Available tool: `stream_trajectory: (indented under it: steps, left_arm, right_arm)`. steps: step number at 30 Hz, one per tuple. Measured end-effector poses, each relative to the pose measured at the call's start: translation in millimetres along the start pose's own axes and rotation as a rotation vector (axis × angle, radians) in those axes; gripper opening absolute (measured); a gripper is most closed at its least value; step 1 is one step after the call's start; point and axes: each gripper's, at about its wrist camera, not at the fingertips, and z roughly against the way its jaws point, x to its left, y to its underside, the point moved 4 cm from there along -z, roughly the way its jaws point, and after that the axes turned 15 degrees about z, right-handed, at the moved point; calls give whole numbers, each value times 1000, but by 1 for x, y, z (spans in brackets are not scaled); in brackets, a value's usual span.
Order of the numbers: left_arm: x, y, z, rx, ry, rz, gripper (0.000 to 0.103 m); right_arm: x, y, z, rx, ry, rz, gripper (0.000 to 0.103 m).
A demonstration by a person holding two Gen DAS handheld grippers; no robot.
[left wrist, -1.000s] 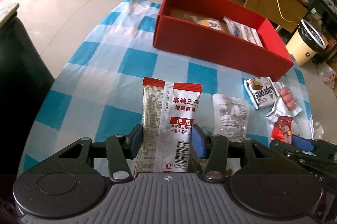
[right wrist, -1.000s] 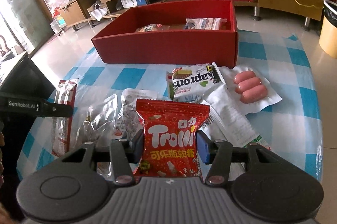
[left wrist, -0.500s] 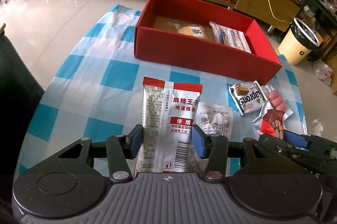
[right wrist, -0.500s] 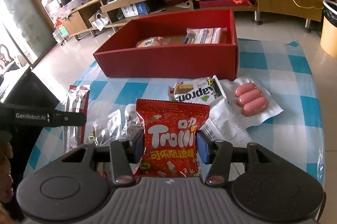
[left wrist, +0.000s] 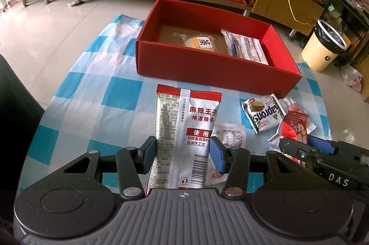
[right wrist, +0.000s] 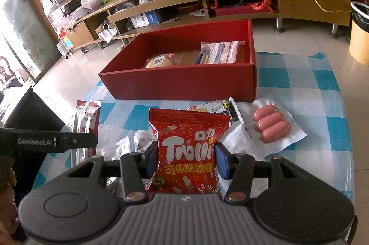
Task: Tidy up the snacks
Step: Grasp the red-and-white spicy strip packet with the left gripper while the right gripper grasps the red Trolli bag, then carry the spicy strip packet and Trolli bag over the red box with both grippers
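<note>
My left gripper [left wrist: 182, 155] is shut on a white and red spicy-strip packet [left wrist: 184, 129] and holds it above the checked tablecloth. My right gripper [right wrist: 186, 160] is shut on a red Trolli gummy bag [right wrist: 188, 148], also held above the table; it shows at the right in the left wrist view [left wrist: 296, 127]. The open red box [left wrist: 216, 67] stands ahead of both grippers, in the right wrist view too [right wrist: 184, 83]. It holds a bun packet [left wrist: 199, 42] and a flat clear packet [left wrist: 245, 46].
On the blue-and-white cloth [left wrist: 120, 95] lie a Kapron wafer pack [left wrist: 263, 113], a sausage pack [right wrist: 271, 125] and clear wrappers [left wrist: 228, 136]. A yellow bin [left wrist: 322, 46] stands on the floor right of the table. Shelving runs along the back wall.
Both grippers have risen and moved toward the red box with their packets; the inside of the box shows more fully now.
</note>
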Motion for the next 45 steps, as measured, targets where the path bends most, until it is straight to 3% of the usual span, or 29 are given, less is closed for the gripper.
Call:
stream_trajectory:
  steps: [21,45]
  left_arm:
    - [-24,-13,0,-39,12,-35,58]
    - [-51,-56,-18,-85,13,-51,58]
  right_arm:
    - [-6,-18,-2,-27,-4,2,50]
    - [-32,-64,-20,-75,23,15,50]
